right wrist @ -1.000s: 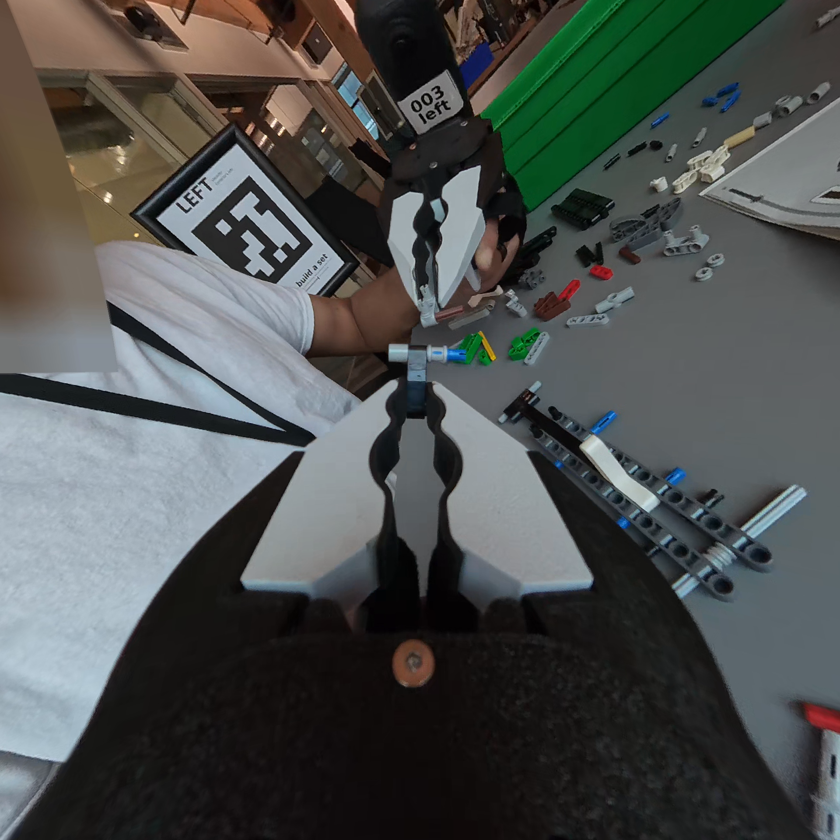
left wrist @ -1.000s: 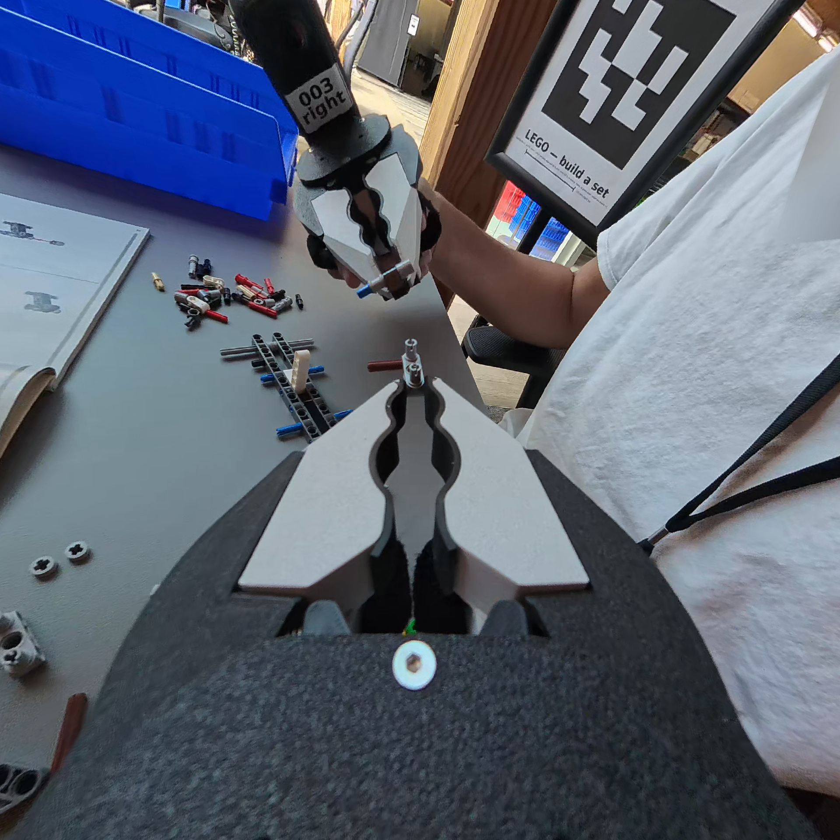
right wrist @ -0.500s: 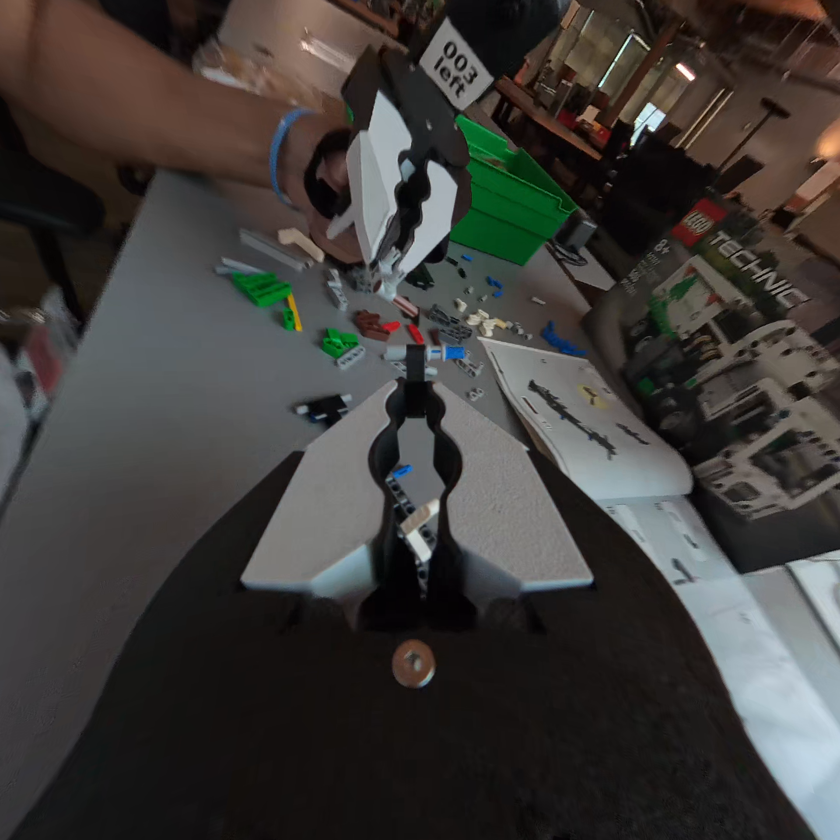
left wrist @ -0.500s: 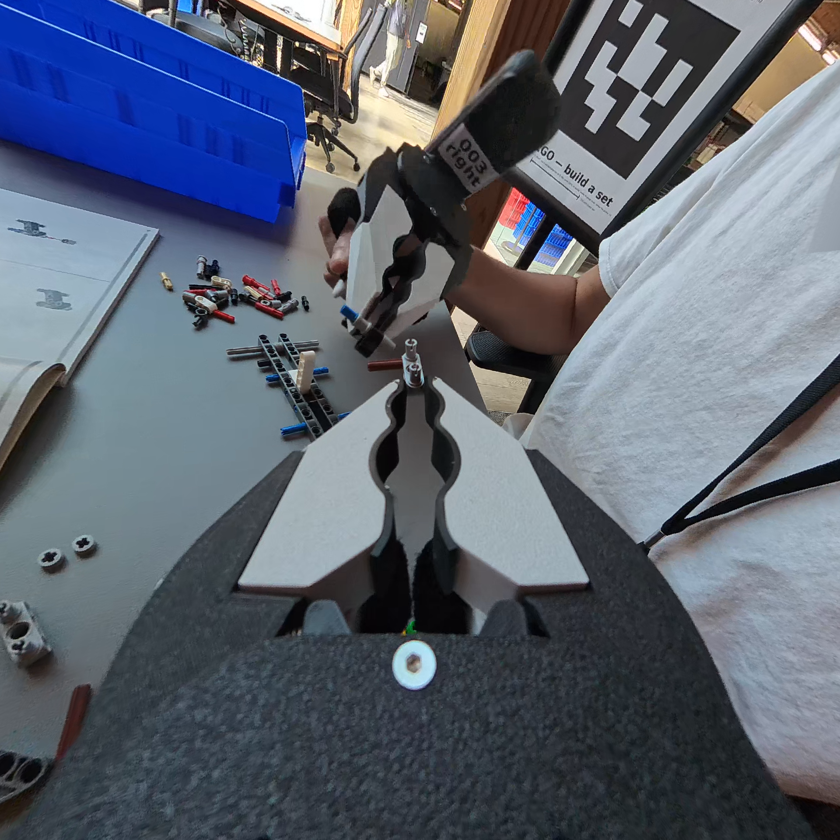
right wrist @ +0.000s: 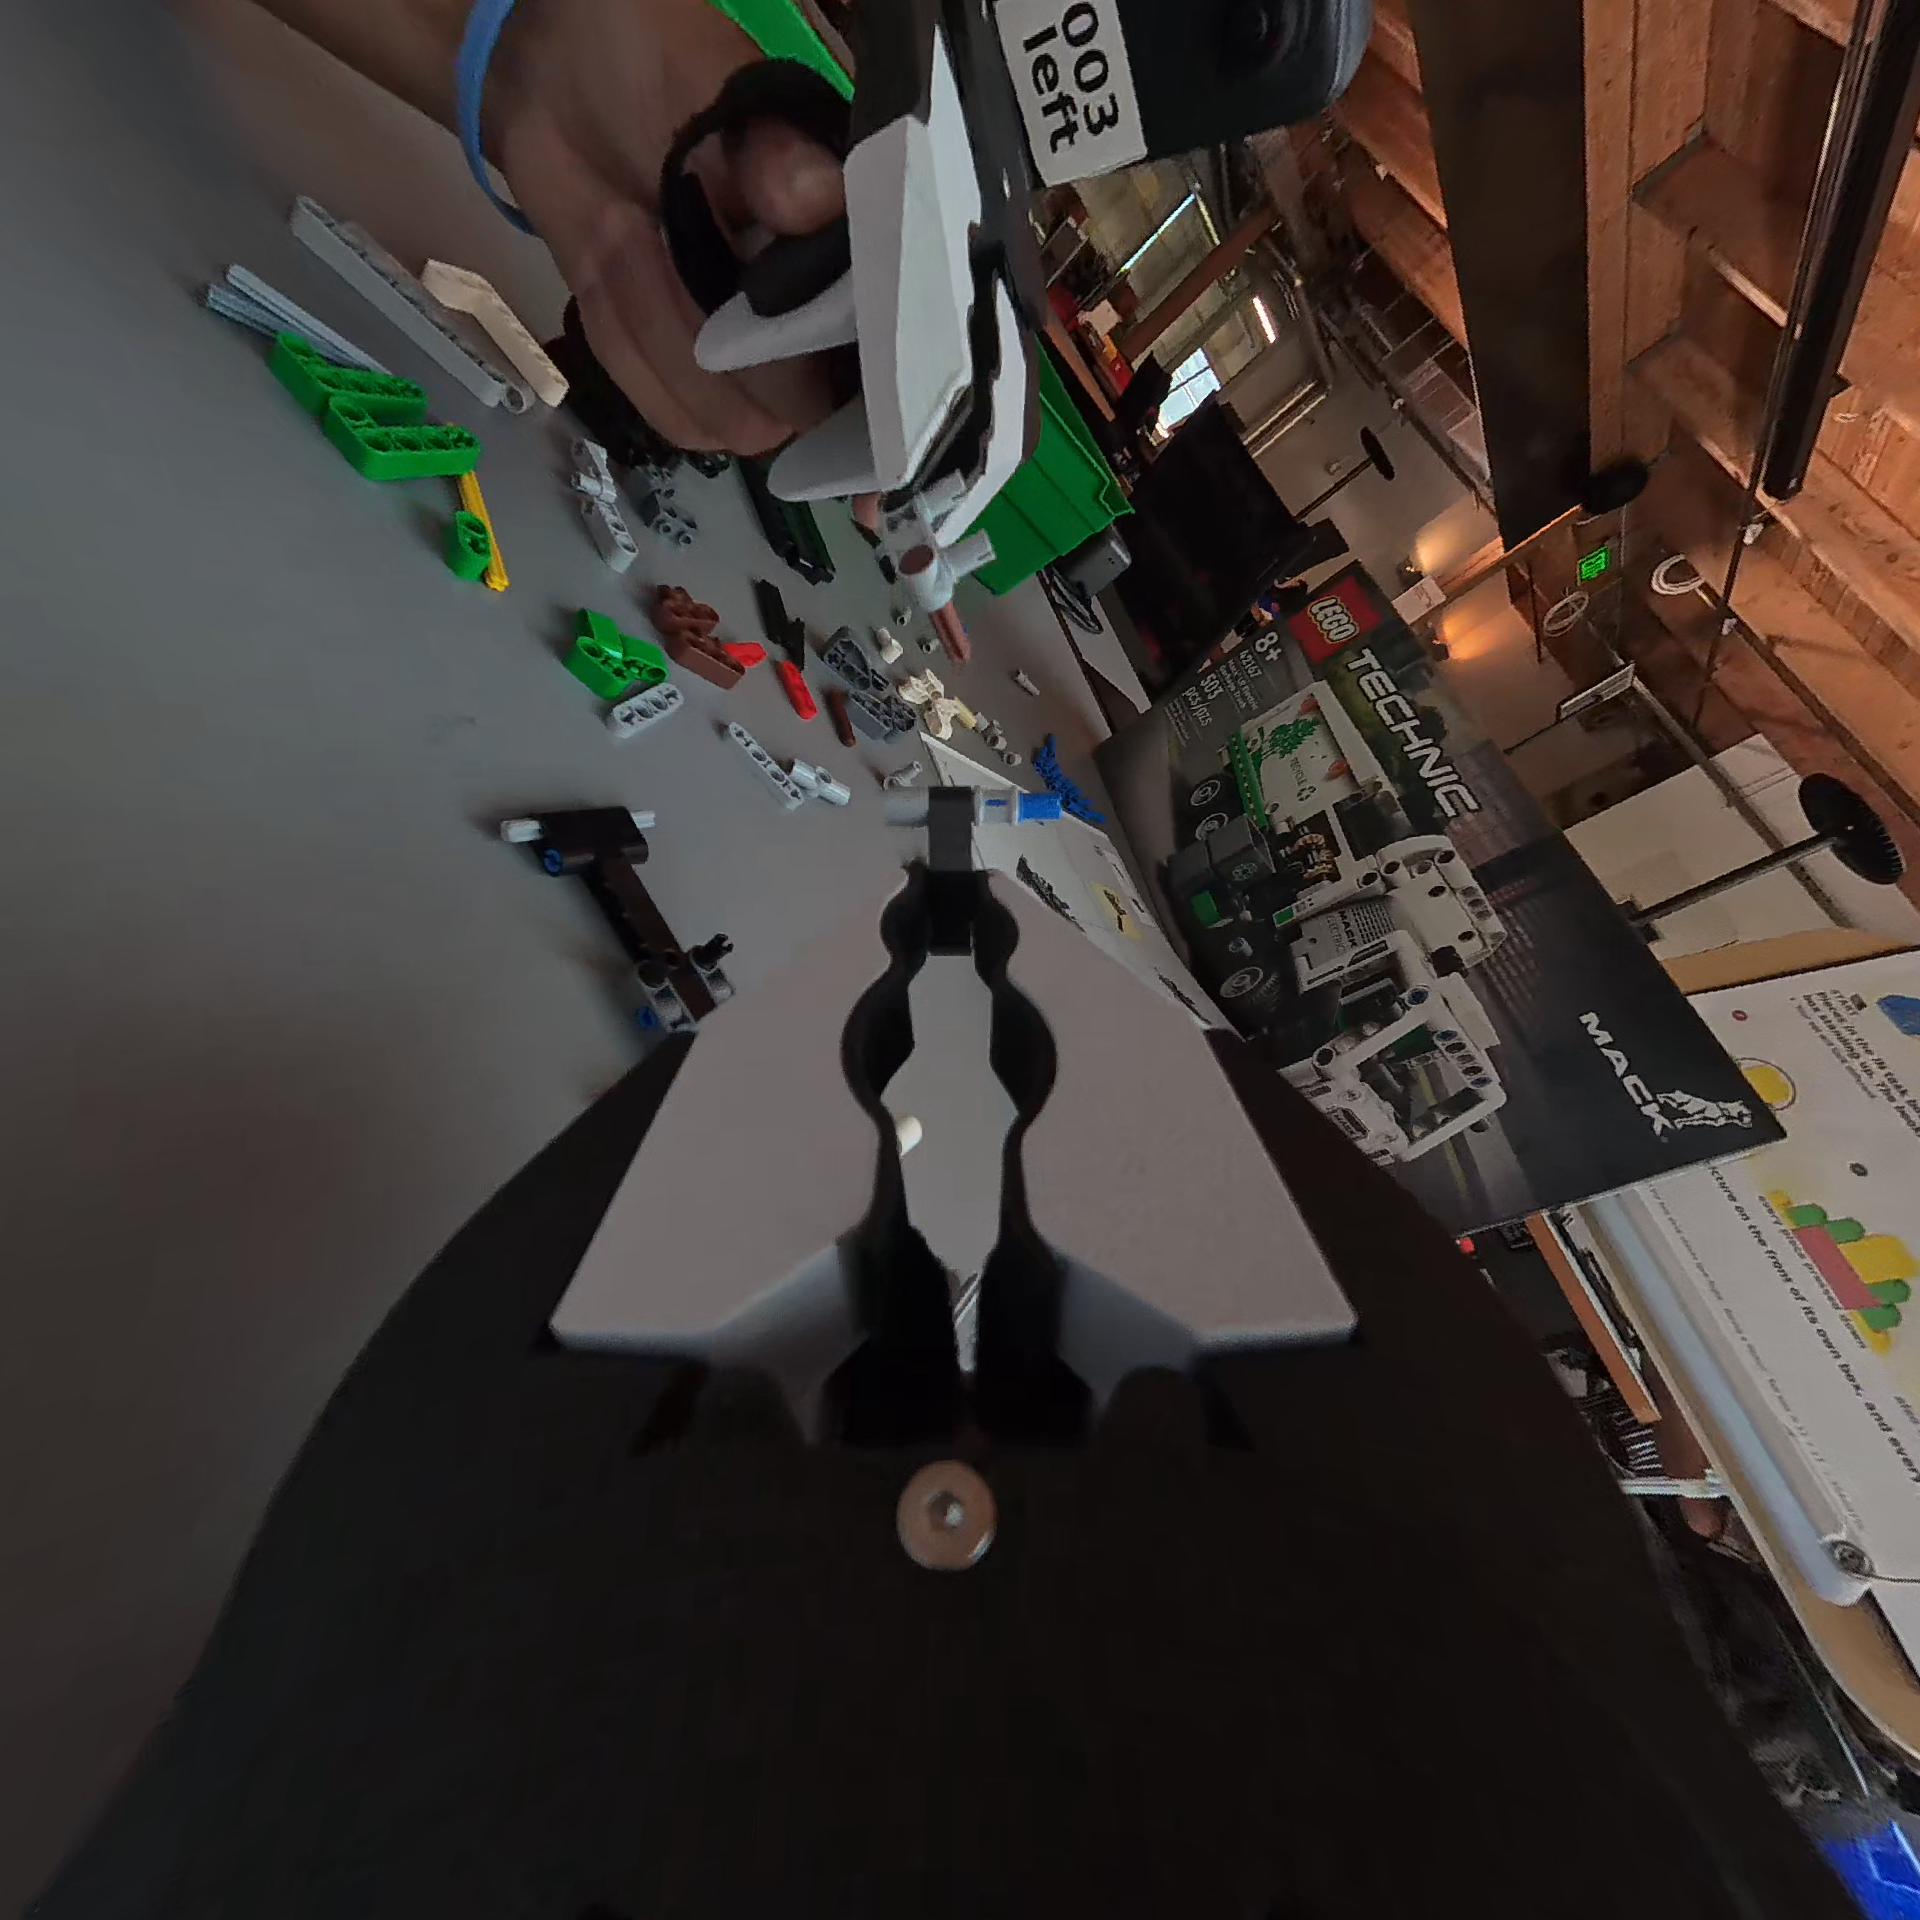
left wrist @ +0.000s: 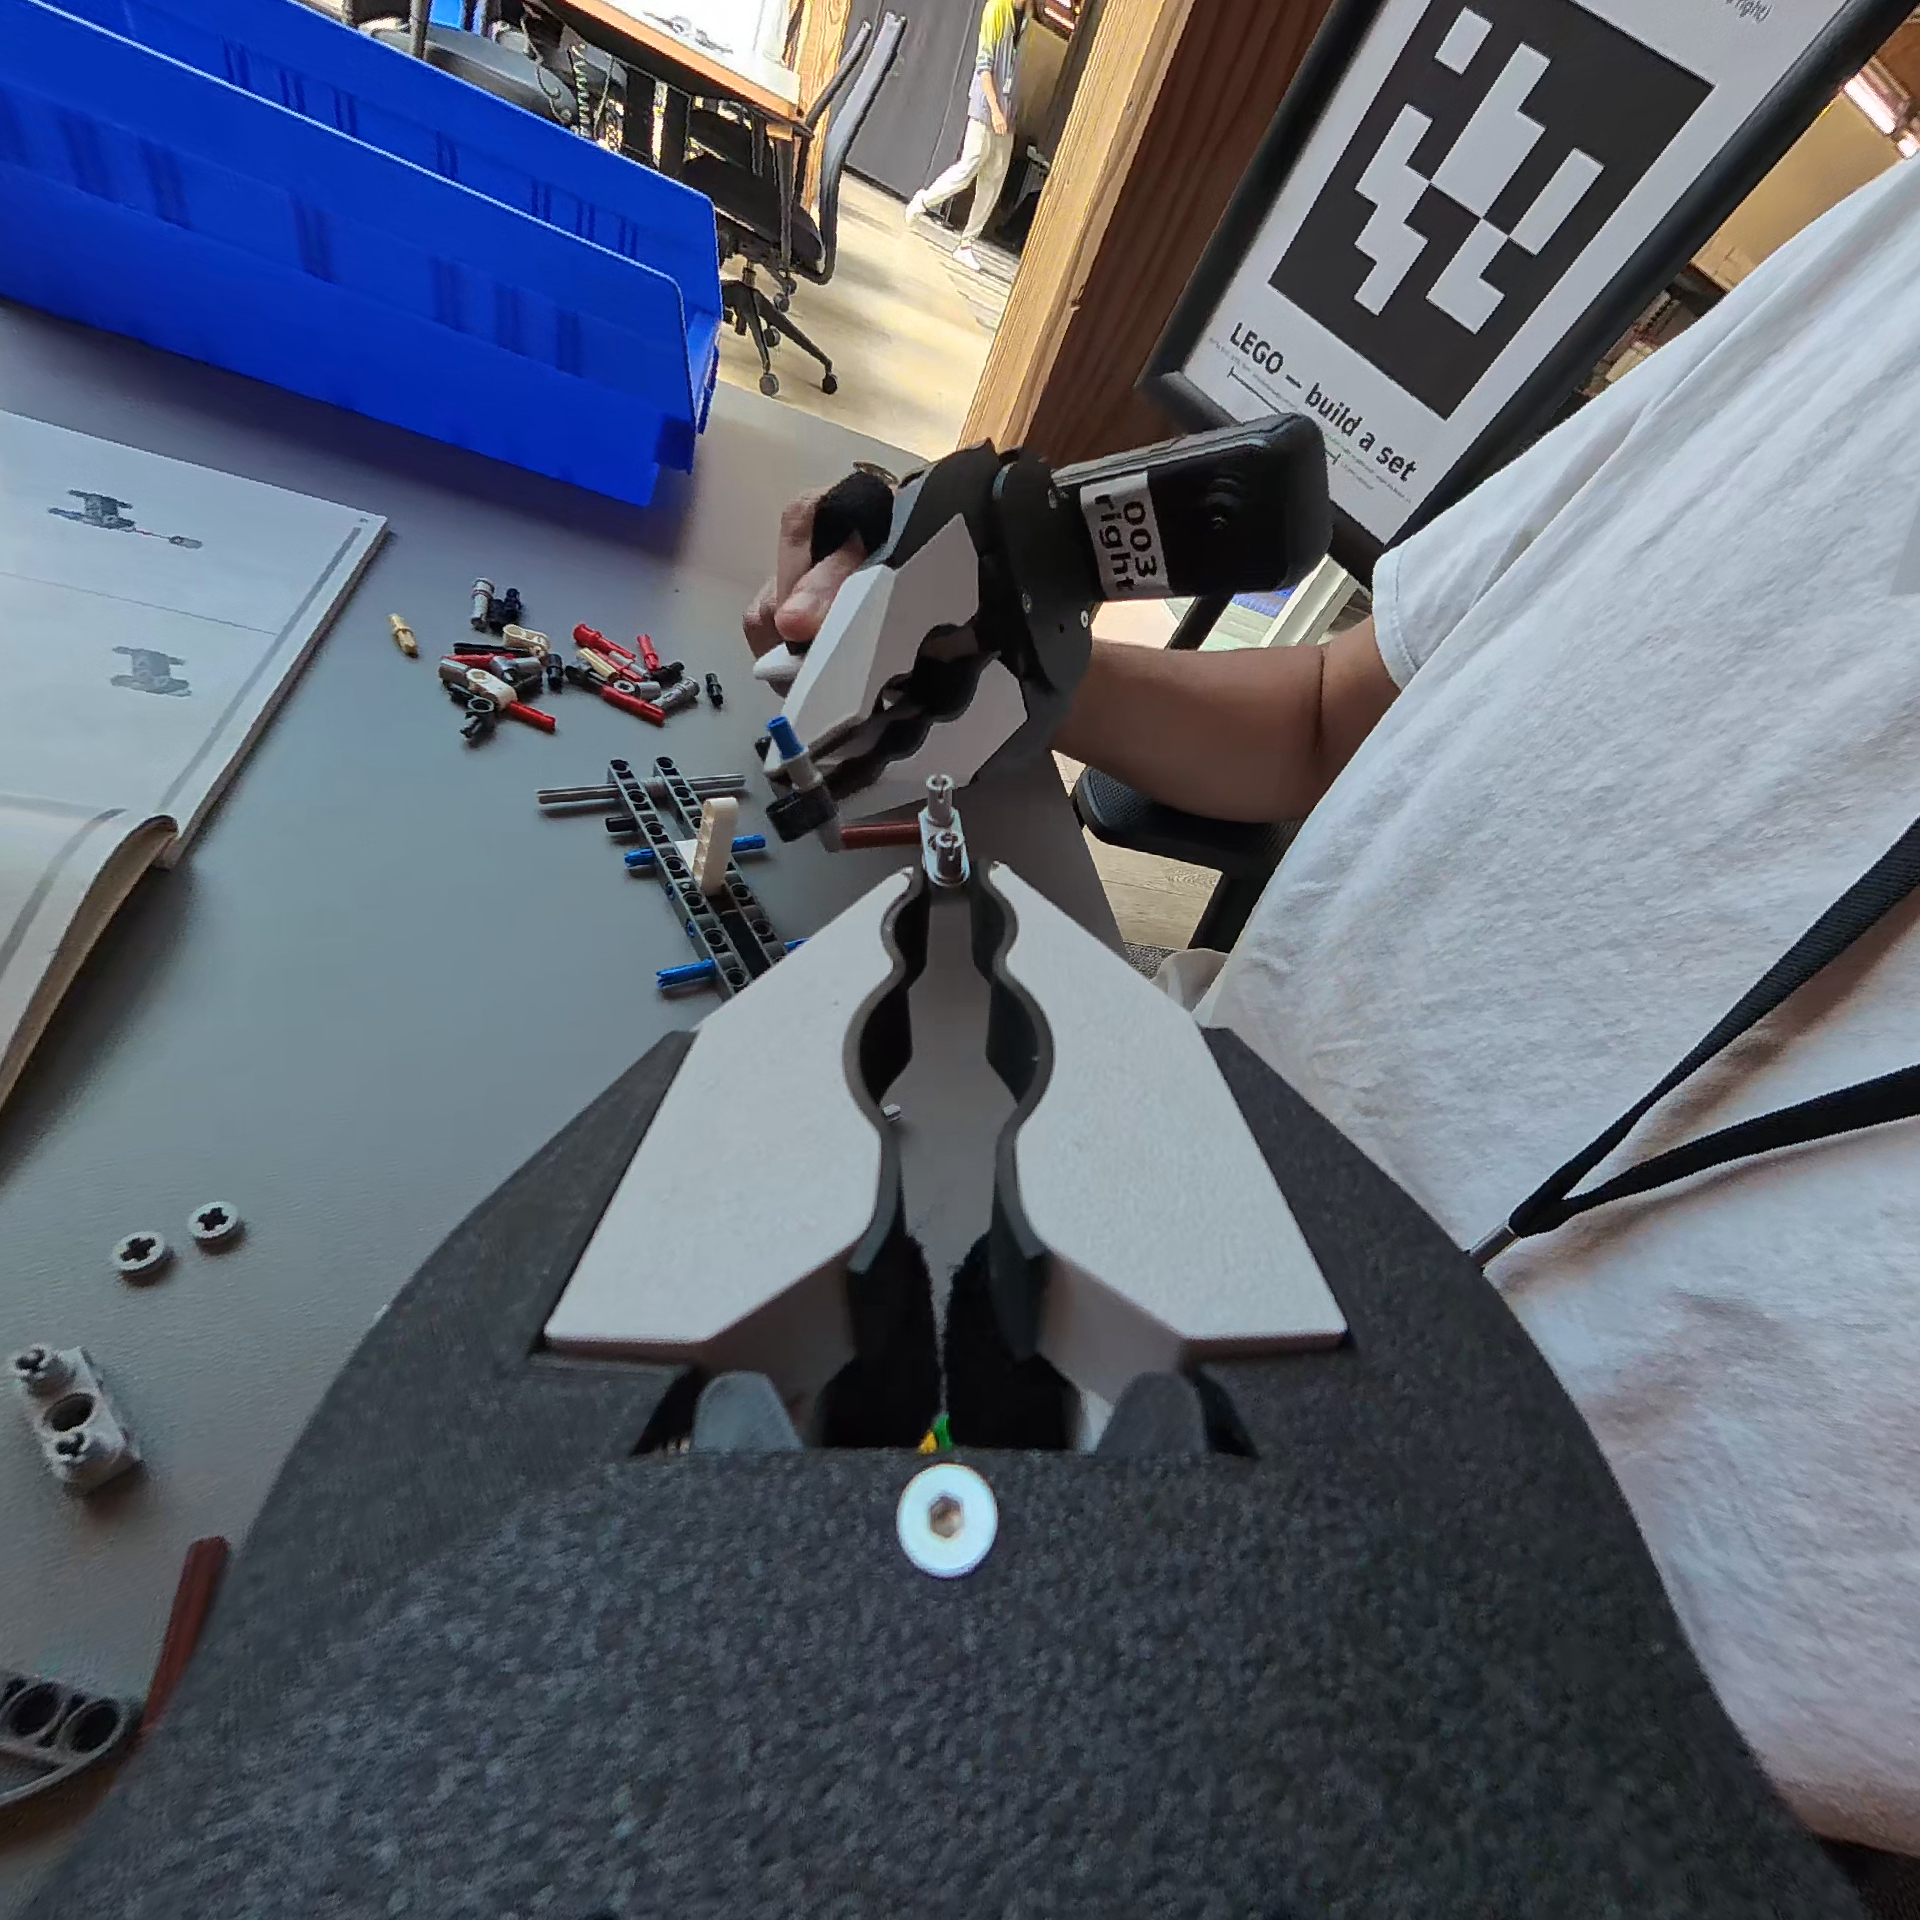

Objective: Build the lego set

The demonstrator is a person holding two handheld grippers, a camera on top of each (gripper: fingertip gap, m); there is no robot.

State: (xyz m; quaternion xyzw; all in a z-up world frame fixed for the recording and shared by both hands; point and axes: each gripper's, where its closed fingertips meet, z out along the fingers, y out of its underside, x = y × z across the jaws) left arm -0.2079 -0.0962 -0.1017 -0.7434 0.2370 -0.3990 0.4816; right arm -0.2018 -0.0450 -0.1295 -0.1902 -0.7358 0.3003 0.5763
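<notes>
My left gripper [left wrist: 945, 883] is shut on a small grey connector [left wrist: 943, 847] with a brown axle [left wrist: 878, 834] sticking out to the left. My right gripper [right wrist: 948, 883] is shut on a black connector [right wrist: 948, 821] carrying a grey and blue pin [right wrist: 1034, 808]. In the left wrist view the right gripper [left wrist: 805, 795] lies on its side, its black connector [left wrist: 795, 816] just left of the grey connector. In the right wrist view the left gripper [right wrist: 920, 530] hangs above with its grey connector [right wrist: 925, 566]. A black beam frame [left wrist: 696, 873] lies on the table.
An open instruction booklet [left wrist: 156, 644] and blue bins [left wrist: 364, 260] sit at the left and back. Small pins [left wrist: 561, 675] lie beyond the frame. Green beams [right wrist: 374, 416], a green bin [right wrist: 1049, 499] and the set box [right wrist: 1403, 914] show in the right wrist view. The person's torso is close on the right. One gripper's finger ends stand about 6 centimetres off the other's.
The right gripper has rolled onto its side and come down and closer, bringing its black connector next to the left gripper's grey connector. The left gripper has stayed still.
</notes>
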